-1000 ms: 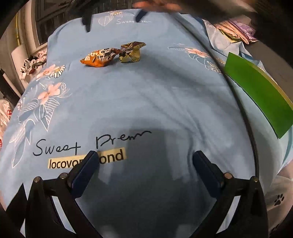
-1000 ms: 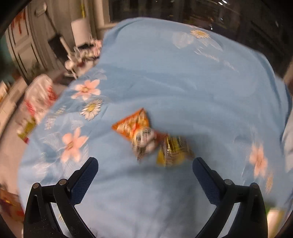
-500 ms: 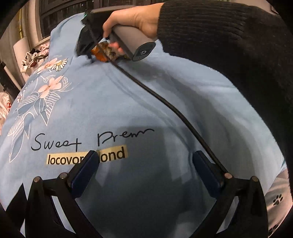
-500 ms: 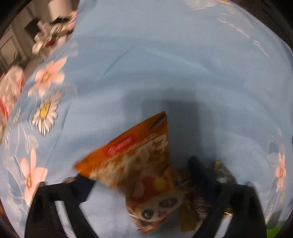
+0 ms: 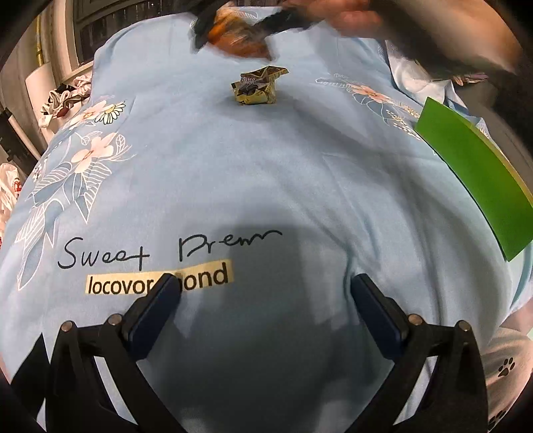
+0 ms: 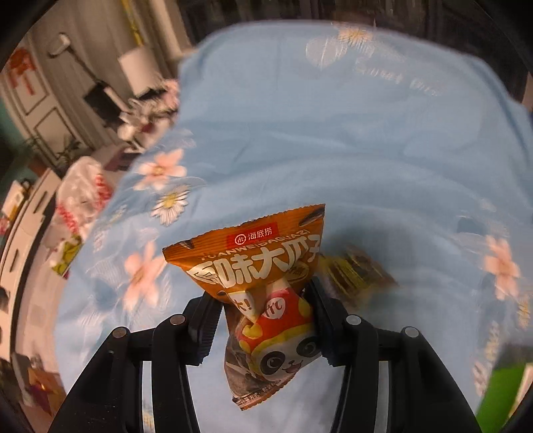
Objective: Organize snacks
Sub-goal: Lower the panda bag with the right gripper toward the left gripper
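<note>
My right gripper (image 6: 265,304) is shut on an orange snack packet (image 6: 266,286) with a panda print and holds it above the blue bedspread (image 6: 333,133). In the left wrist view the same packet (image 5: 238,40) is a blur at the far top, held up by the right gripper (image 5: 206,30). A gold and black snack packet (image 5: 258,87) lies on the bedspread just below it; it also shows blurred in the right wrist view (image 6: 356,269). My left gripper (image 5: 263,293) is open and empty, low over the printed lettering near the front of the bedspread (image 5: 266,166).
A green box (image 5: 479,173) lies at the right edge of the bed and shows in the right wrist view (image 6: 499,396) too. Bags and clutter (image 6: 80,200) sit on the floor left of the bed. A white cabinet (image 6: 40,100) stands beyond.
My right gripper closed on the orange packet and lifted it off the bedspread, away from the gold packet. The left gripper stayed put.
</note>
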Demonstrator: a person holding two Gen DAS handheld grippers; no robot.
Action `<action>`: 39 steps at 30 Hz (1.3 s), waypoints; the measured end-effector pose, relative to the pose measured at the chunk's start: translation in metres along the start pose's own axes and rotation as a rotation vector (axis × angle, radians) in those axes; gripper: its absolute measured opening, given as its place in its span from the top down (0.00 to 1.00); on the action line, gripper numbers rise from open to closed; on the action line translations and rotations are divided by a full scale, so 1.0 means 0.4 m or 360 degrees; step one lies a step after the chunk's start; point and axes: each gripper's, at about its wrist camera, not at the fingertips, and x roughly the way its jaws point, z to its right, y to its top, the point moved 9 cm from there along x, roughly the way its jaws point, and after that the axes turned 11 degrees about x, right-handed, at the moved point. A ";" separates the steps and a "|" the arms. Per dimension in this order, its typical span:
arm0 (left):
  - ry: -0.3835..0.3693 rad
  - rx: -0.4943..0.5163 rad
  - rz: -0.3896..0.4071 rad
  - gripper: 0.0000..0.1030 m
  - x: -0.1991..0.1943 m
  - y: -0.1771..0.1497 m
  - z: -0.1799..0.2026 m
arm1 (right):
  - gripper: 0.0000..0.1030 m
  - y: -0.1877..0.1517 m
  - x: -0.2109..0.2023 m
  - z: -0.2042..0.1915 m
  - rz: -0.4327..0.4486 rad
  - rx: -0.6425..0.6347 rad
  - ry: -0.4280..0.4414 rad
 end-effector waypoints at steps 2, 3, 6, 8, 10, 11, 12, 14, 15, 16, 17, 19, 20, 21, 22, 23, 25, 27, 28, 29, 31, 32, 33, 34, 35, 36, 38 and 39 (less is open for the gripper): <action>0.0019 0.0001 -0.0003 0.00 0.001 0.001 0.001 | 0.50 -0.058 -0.076 0.039 0.0027 0.0031 -0.0008; 0.0034 0.0000 -0.0004 0.00 0.001 0.001 0.003 | 0.50 -0.086 -0.098 0.053 0.0021 0.0065 -0.0009; 0.0059 -0.0002 0.0008 0.00 -0.002 0.000 0.007 | 0.50 -0.168 -0.125 0.102 -0.0034 0.0207 0.0037; 0.0023 -0.0039 0.0020 0.01 -0.011 -0.001 0.005 | 0.50 -0.212 -0.120 0.132 -0.0071 0.0291 0.0025; -0.0076 -0.0055 0.0030 0.01 -0.025 0.002 0.017 | 0.50 -0.253 -0.114 0.162 -0.0076 0.0318 -0.0023; -0.0127 -0.0056 0.0034 0.01 -0.030 0.004 0.027 | 0.49 -0.268 -0.116 0.177 -0.0073 0.0334 -0.0056; -0.0225 -0.0060 0.0050 0.01 -0.043 0.009 0.044 | 0.48 -0.281 -0.113 0.191 -0.0074 0.0364 -0.0084; -0.0407 -0.0058 0.0095 0.01 -0.073 0.022 0.083 | 0.36 -0.301 -0.105 0.202 -0.0105 0.0449 0.0015; -0.0469 -0.0053 0.0120 0.01 -0.087 0.028 0.100 | 0.32 -0.312 -0.107 0.199 -0.0118 0.0477 0.0095; -0.0535 -0.0038 0.0165 0.01 -0.106 0.039 0.119 | 0.26 -0.316 -0.106 0.196 -0.0123 0.0534 0.0247; -0.0563 -0.0019 0.0194 0.01 -0.116 0.046 0.129 | 0.23 -0.318 -0.104 0.202 -0.0115 0.0582 0.0314; -0.0603 0.0058 0.0278 0.01 -0.136 0.066 0.155 | 0.20 -0.315 -0.106 0.224 -0.0065 0.0673 0.0385; -0.0603 0.0089 0.0306 0.01 -0.136 0.075 0.166 | 0.19 -0.317 -0.106 0.228 -0.0050 0.0693 0.0406; -0.0618 0.0105 0.0310 0.01 -0.125 0.087 0.176 | 0.18 -0.316 -0.095 0.238 -0.0064 0.0712 0.0426; -0.0637 0.0099 0.0298 0.01 -0.115 0.091 0.181 | 0.18 -0.318 -0.086 0.244 -0.0093 0.0710 0.0416; -0.0674 0.0066 0.0260 0.01 -0.093 0.099 0.186 | 0.18 -0.315 -0.076 0.247 -0.0102 0.0704 0.0403; -0.0710 0.0017 0.0217 0.01 -0.068 0.108 0.188 | 0.18 -0.300 -0.066 0.265 -0.0060 0.0714 0.0395; -0.0717 -0.0004 0.0196 0.01 -0.037 0.122 0.194 | 0.18 -0.295 -0.056 0.271 -0.0077 0.0715 0.0435; -0.0712 -0.0015 0.0198 0.01 -0.027 0.128 0.194 | 0.18 -0.292 -0.055 0.275 -0.0073 0.0723 0.0454; -0.0707 -0.0030 0.0193 0.01 -0.017 0.132 0.197 | 0.18 -0.294 -0.060 0.281 -0.0067 0.0732 0.0461; -0.0744 -0.0045 0.0180 0.01 0.003 0.146 0.203 | 0.18 -0.294 -0.064 0.296 -0.0064 0.0751 0.0477; -0.0746 -0.0050 0.0183 0.01 0.011 0.156 0.200 | 0.18 -0.291 -0.063 0.304 -0.0061 0.0769 0.0477; -0.0730 -0.0053 0.0188 0.01 0.013 0.164 0.195 | 0.18 -0.292 -0.063 0.312 -0.0060 0.0794 0.0476; -0.0709 -0.0062 0.0204 0.01 0.013 0.176 0.184 | 0.18 -0.293 -0.061 0.318 -0.0062 0.0825 0.0495; -0.0704 -0.0093 0.0238 0.01 0.008 0.194 0.165 | 0.18 -0.296 -0.063 0.326 -0.0069 0.0852 0.0522; -0.0708 -0.0132 0.0258 0.01 0.006 0.207 0.147 | 0.18 -0.300 -0.063 0.330 -0.0085 0.0897 0.0568; -0.0731 -0.0208 0.0264 0.01 0.008 0.227 0.113 | 0.18 -0.304 -0.065 0.342 -0.0096 0.0973 0.0628; -0.0761 -0.0248 0.0258 0.01 0.015 0.238 0.097 | 0.18 -0.303 -0.068 0.345 -0.0087 0.0962 0.0621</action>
